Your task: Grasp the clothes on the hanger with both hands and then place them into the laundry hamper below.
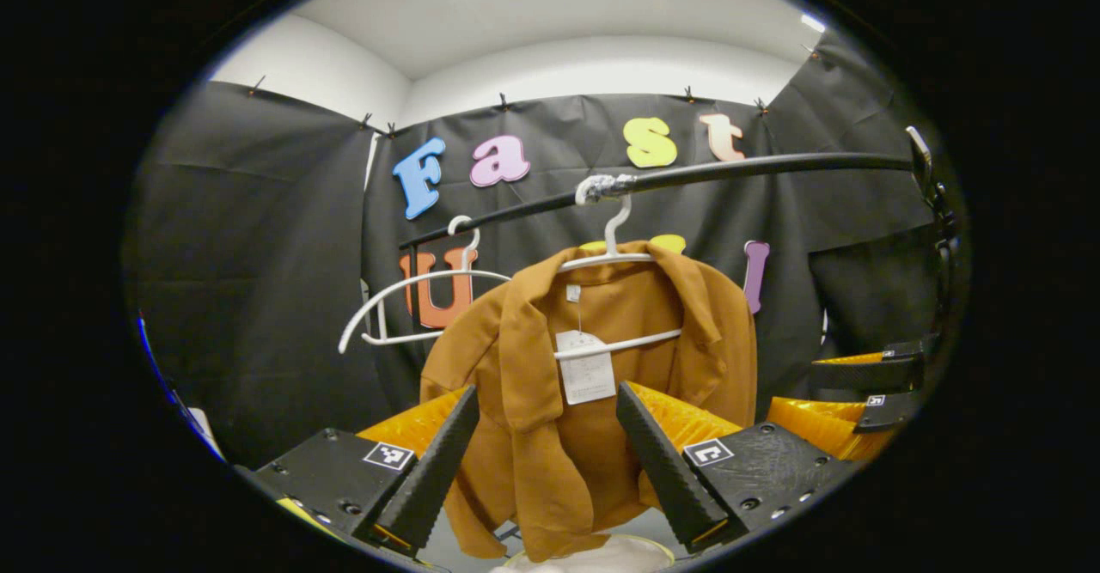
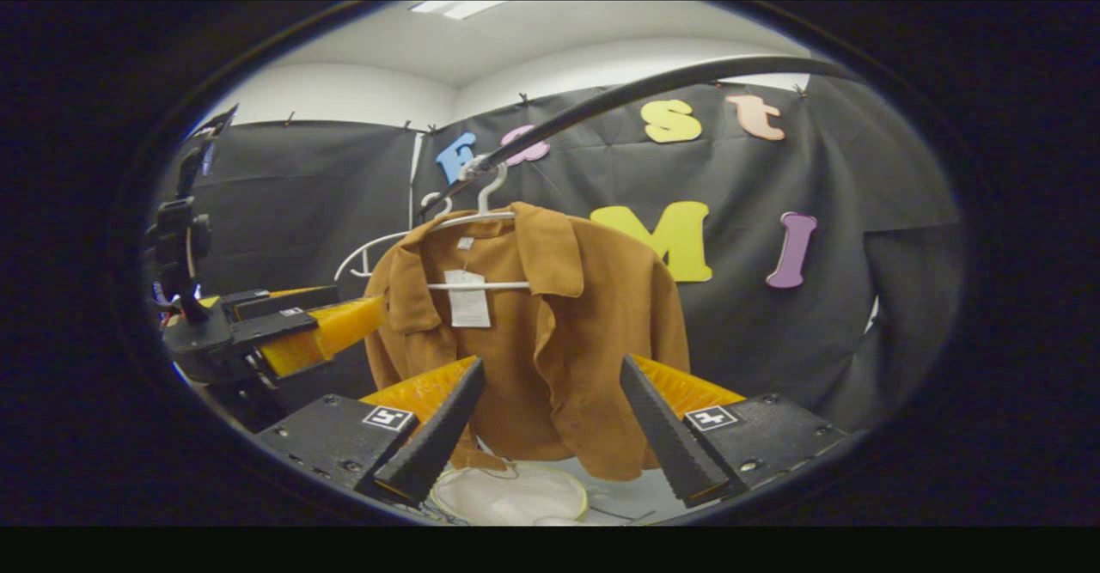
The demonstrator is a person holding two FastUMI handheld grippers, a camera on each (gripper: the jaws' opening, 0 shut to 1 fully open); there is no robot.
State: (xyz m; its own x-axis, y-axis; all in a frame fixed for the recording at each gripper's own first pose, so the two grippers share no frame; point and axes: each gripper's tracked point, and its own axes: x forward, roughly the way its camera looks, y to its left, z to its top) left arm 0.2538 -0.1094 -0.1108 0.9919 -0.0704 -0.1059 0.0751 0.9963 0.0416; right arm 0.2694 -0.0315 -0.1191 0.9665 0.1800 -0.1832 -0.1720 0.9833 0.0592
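nothing grabbed yet: my left hand-held gripper [image 1: 543,448] and right hand-held gripper [image 2: 550,423] gape wide before the brown shirt [image 1: 593,367] (on its white hanger [image 1: 614,251]), laundry hamper [image 2: 511,494] below.

A brown collared jacket [image 1: 593,358] hangs on a white plastic hanger [image 1: 612,251] whose hook sits over a dark horizontal rail. The jacket hangs open at the front, its collar folded outward, with a white paper tag dangling from the neck over the hanger's lower bar. The left sleeve drapes down in folds, and the hem hangs loose and uneven. Directly below it sits the laundry hamper [image 2: 509,494], of which a pale, round rim with a yellowish edge and whitish lining is visible.
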